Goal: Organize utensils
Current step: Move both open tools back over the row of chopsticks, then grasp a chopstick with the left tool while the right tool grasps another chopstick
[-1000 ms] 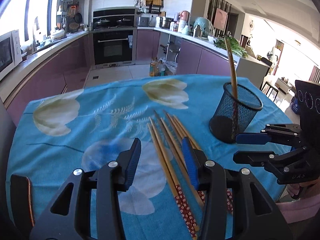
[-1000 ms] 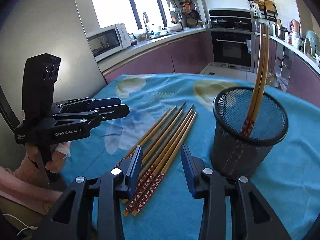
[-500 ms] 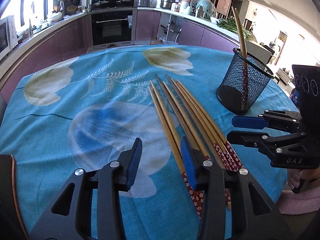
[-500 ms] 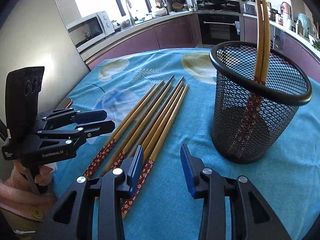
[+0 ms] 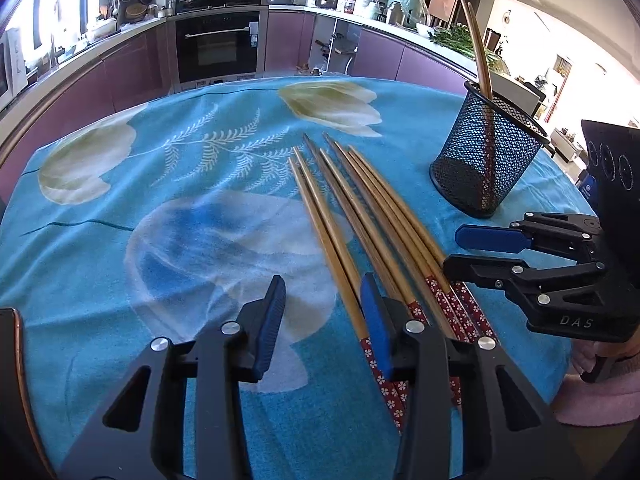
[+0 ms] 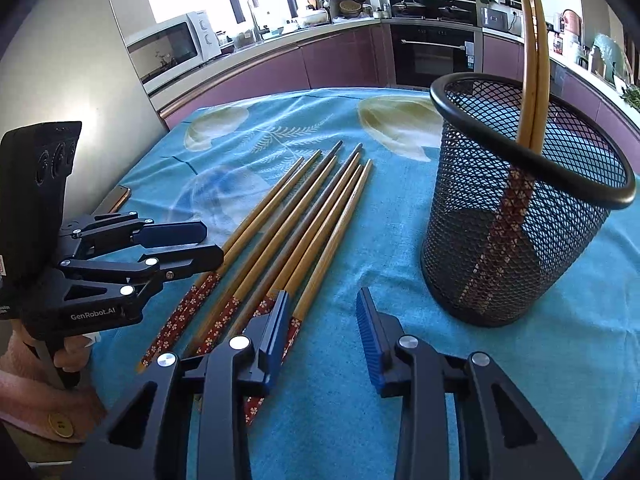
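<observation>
Several bamboo chopsticks (image 5: 360,220) (image 6: 296,232) with red flowered handles lie side by side on the blue flowered cloth. A black mesh cup (image 5: 480,168) (image 6: 520,240) stands to their right with two chopsticks (image 6: 532,60) leaning inside. My left gripper (image 5: 322,292) hangs open low over the handle ends. The leftmost chopstick lies between its jaws, close to the right finger. My right gripper (image 6: 322,300) is closing over the rightmost chopstick, which lies between the jaws beside the left finger. No pad presses on any chopstick. Each gripper shows in the other's view (image 5: 460,248) (image 6: 208,244).
A phone (image 6: 116,200) lies at the cloth's left edge. The round table's near edge is just under both grippers, with a pink sleeve (image 5: 600,400) beside it. Purple kitchen counters and an oven (image 5: 218,52) stand beyond the table.
Both grippers have come down and tipped toward the chopsticks' handle ends. The right gripper's jaws have narrowed a little. The chopsticks and cup have not moved.
</observation>
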`<state>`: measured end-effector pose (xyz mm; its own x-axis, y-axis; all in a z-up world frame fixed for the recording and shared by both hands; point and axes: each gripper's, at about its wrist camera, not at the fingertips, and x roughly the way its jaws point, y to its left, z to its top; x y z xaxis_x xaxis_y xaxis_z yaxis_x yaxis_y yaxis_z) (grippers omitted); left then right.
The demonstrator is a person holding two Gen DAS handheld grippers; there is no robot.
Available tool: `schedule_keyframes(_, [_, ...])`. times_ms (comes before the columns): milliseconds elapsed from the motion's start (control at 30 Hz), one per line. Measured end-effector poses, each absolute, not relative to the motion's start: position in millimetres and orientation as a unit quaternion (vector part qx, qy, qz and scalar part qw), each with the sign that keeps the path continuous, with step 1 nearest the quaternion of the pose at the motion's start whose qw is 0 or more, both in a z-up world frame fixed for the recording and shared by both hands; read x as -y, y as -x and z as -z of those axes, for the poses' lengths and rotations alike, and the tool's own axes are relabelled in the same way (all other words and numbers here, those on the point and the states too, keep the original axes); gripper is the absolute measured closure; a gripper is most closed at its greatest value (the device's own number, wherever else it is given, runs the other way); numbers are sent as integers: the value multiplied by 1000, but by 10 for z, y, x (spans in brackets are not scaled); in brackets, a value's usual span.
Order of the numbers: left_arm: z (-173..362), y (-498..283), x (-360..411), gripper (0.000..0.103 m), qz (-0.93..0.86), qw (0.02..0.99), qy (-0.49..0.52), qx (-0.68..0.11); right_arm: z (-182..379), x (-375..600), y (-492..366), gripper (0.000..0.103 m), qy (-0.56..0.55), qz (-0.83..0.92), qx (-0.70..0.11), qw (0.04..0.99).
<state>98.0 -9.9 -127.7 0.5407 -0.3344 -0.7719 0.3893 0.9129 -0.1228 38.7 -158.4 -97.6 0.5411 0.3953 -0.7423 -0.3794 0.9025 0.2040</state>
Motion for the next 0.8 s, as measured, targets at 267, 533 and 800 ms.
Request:
schedule_keyframes(267, [1298,-985,86,67,202,874,-37,-440,968,1639,-383,71,-6,-206,-431,878])
schedule_keyframes(533, [1304,-1104,180,71,194,874,-60,-441,980,1542,-447,71,13,-190,-427,884])
schedule_keyframes(800, [1311,-1309,224,83,186,873,-65,-446,991,1422,-567,72,26,-175,-417,892])
